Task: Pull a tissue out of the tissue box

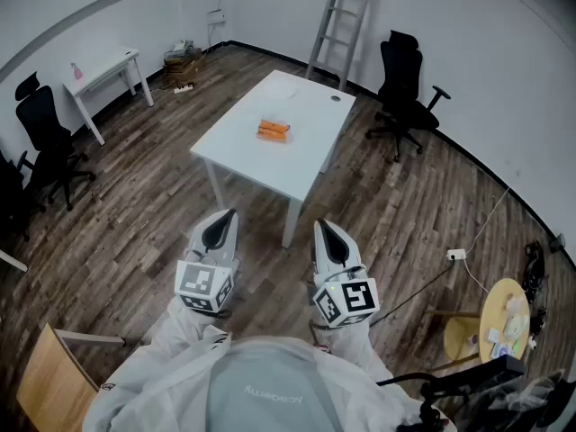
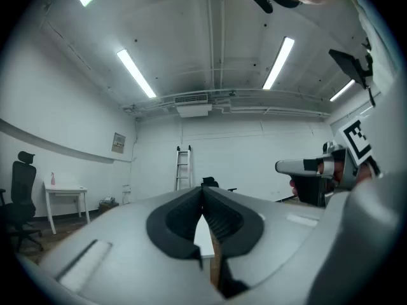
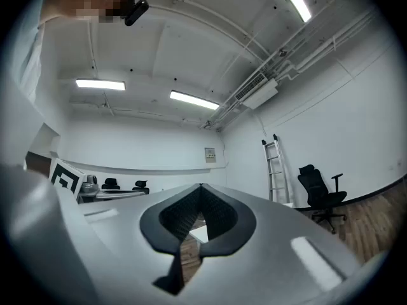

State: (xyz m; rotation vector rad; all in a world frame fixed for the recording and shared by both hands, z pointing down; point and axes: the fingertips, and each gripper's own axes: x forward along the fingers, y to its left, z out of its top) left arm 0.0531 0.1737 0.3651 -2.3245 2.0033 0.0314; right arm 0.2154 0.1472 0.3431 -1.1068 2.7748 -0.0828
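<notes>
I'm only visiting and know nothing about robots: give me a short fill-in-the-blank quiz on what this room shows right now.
1. The tissue box on the white table is ___ in colour.
2. A tall metal ___ stands propped up beyond that table.
3. The jaws of the left tool and the right tool are both ___.
Missing words: orange; ladder; shut.

The orange tissue box (image 1: 273, 131) lies flat near the middle of the white table (image 1: 241, 151).
</notes>
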